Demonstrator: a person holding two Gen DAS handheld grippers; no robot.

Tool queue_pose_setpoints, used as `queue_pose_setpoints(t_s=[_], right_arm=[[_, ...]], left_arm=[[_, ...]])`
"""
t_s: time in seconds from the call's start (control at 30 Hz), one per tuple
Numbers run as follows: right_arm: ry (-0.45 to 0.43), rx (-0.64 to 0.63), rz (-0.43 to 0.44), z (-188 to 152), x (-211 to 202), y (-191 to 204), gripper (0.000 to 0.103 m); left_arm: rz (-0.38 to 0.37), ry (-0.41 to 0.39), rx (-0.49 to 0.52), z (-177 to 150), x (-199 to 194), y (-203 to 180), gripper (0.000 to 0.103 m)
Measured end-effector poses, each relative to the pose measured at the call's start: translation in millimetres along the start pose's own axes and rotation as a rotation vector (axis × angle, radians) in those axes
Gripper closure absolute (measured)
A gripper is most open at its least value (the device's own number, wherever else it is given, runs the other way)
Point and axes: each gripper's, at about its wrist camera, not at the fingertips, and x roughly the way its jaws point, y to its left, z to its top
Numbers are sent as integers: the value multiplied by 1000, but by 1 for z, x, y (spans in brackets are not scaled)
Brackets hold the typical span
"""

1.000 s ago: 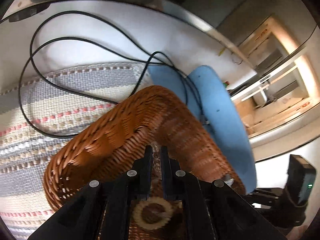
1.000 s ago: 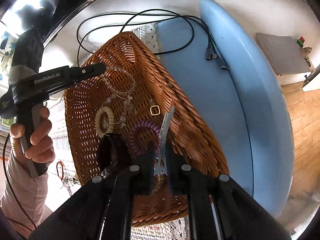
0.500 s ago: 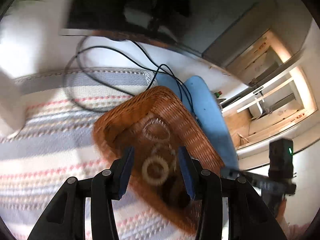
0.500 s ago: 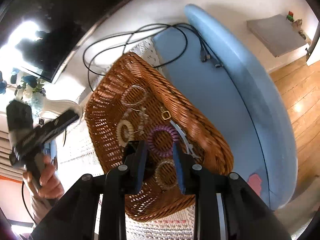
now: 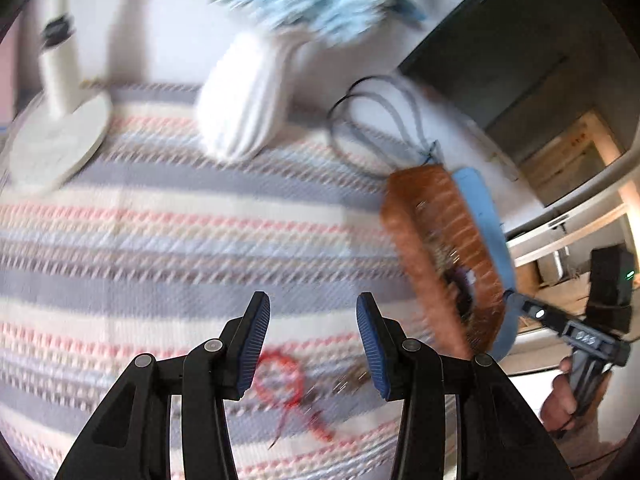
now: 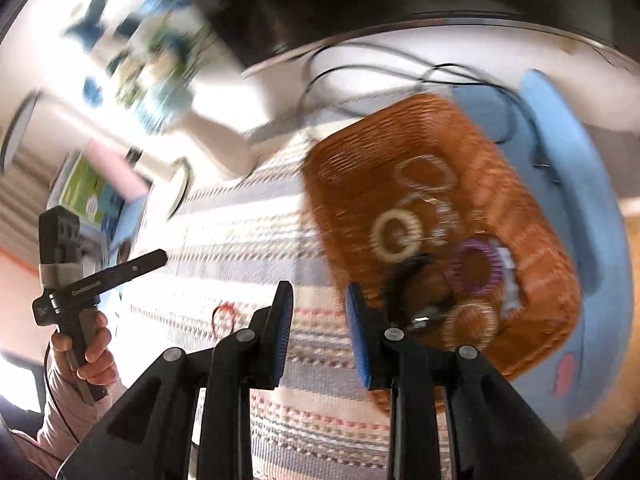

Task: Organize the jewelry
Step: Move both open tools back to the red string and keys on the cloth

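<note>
A brown wicker basket point(image 6: 528, 216) sits at the right of a striped mat and shows in the left wrist view point(image 5: 412, 224). It holds a cream ring point(image 6: 396, 236), a purple coil tie point(image 6: 476, 266), a clear bead bracelet point(image 6: 424, 176) and several other pieces. A red cord loop point(image 5: 280, 376) and a small metal piece point(image 5: 352, 378) lie on the mat. My left gripper point(image 5: 312, 332) is open and empty just above the red loop. My right gripper point(image 6: 318, 332) is open and empty beside the basket's left edge. Both views are blurred.
A striped woven mat point(image 5: 160, 248) covers the table. A white ribbed vase point(image 5: 244, 104) with blue flowers and a white stand point(image 5: 60, 136) are at the back. Black cables point(image 5: 376, 120) lie behind the basket. A blue pad point(image 6: 580, 184) lies under the basket's right side.
Both grippers have let go of their jewelry into the basket, opened, and pulled back left over the mat. The left gripper now hangs above the red loop.
</note>
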Motion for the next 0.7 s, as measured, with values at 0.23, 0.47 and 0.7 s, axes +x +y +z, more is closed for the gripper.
queue_pose_setpoints(t_s=[0.23,0.47,0.7], right_arm=[[137,-83,77,-24,48,50,73],[265,-64,131,-63,95,76,73],[260,-54,92,-78,116,93,73]], left_arm=[[121,106,59,-38,31,23,57],[108,154,103,-53,63,25,58],[251,118,246,-59,76,10,91]])
